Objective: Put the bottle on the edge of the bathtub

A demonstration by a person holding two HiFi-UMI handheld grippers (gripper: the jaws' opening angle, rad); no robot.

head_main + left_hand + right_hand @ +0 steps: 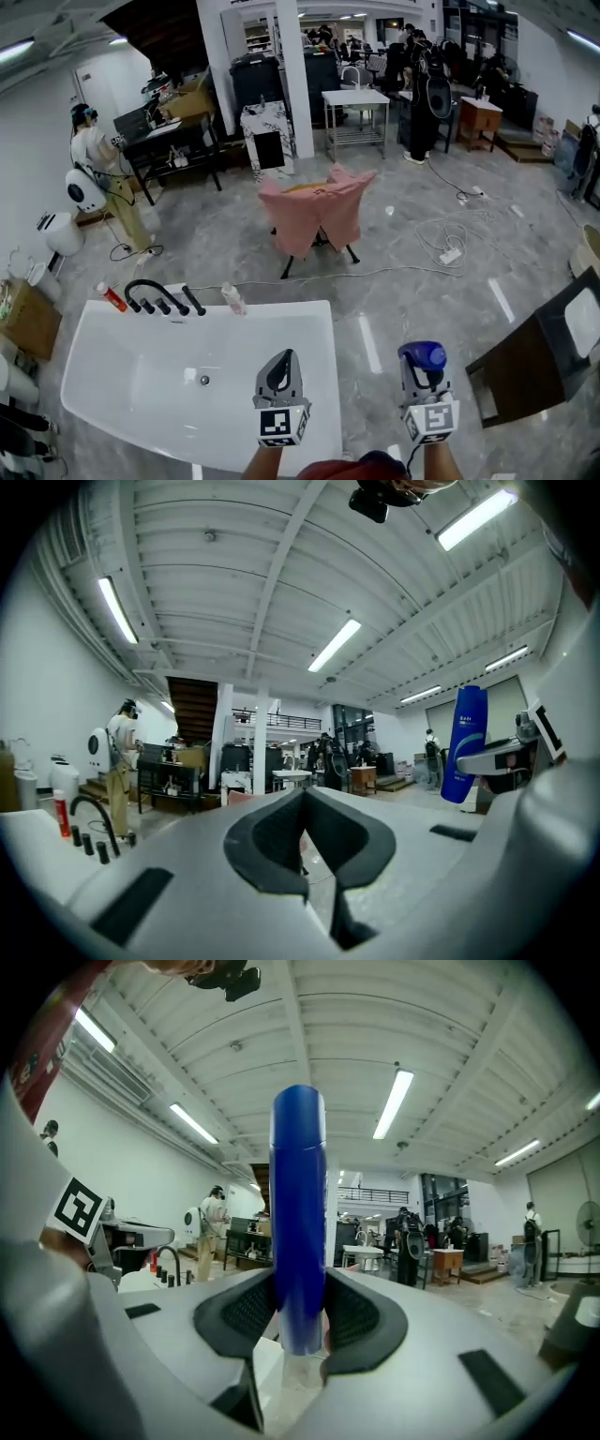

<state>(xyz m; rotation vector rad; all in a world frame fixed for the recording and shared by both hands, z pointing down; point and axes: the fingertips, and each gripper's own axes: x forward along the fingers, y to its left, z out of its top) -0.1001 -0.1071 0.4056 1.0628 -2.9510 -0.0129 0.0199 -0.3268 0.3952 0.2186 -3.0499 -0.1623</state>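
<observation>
Right gripper (300, 1321) clamps blue bottle (298, 1204) upright; left gripper (304, 836) closed, empty. Keep it vertical, lower onto bathtub rim (326, 347).

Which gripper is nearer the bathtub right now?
Left. The left gripper hovers over the bathtub basin; the right gripper holds the blue bottle over the floor, beyond its rim.

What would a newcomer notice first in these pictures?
The blue bottle stands upright, clamped in the right gripper, over the floor right of the white bathtub. The left gripper, shut and empty, hovers above the tub's near right corner. Beyond the tub, a pink cloth hangs over a dark-legged frame mid-floor.
</observation>
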